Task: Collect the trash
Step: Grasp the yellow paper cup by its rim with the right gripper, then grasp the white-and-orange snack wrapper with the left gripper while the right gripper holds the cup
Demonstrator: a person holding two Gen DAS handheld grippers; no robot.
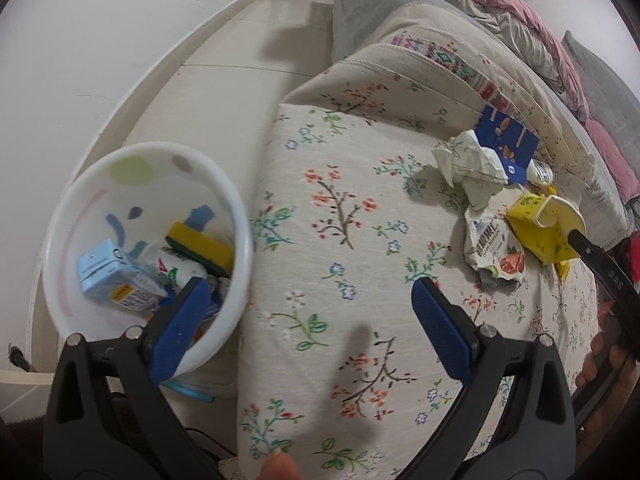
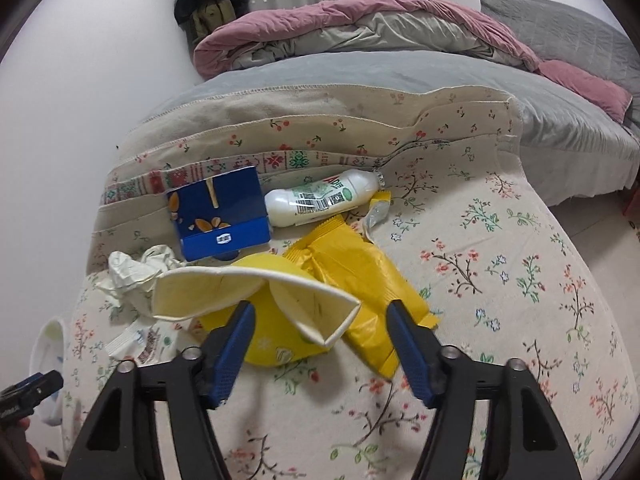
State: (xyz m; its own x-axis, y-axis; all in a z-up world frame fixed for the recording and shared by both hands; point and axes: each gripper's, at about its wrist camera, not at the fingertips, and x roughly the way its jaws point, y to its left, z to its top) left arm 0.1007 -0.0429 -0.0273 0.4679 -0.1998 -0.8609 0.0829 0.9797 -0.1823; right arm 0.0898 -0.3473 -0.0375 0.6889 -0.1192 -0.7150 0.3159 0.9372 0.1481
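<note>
Trash lies on a floral cushion [image 2: 500, 280]: a crushed yellow paper cup [image 2: 264, 300], a yellow wrapper [image 2: 360, 276], a blue box [image 2: 220, 212], a white bottle [image 2: 320, 200], crumpled white paper [image 2: 136, 268] and a printed snack wrapper [image 1: 494, 252]. My right gripper [image 2: 320, 320] is open with its jaws either side of the crushed cup; it also shows in the left wrist view [image 1: 576, 238] at the cup [image 1: 548, 224]. My left gripper [image 1: 312, 308] is open and empty, between the white bin [image 1: 236, 208] and the cushion [image 1: 340, 208]. The bin holds a light blue carton [image 1: 116, 276] and a yellow sponge [image 1: 200, 246].
The bin stands on the tiled floor [image 1: 224, 92] left of the cushion, near a white wall [image 1: 80, 60]. Behind the cushion lie a grey bed cover [image 2: 360, 72], a pink quilt [image 2: 320, 16] and a grey pillow [image 2: 560, 28].
</note>
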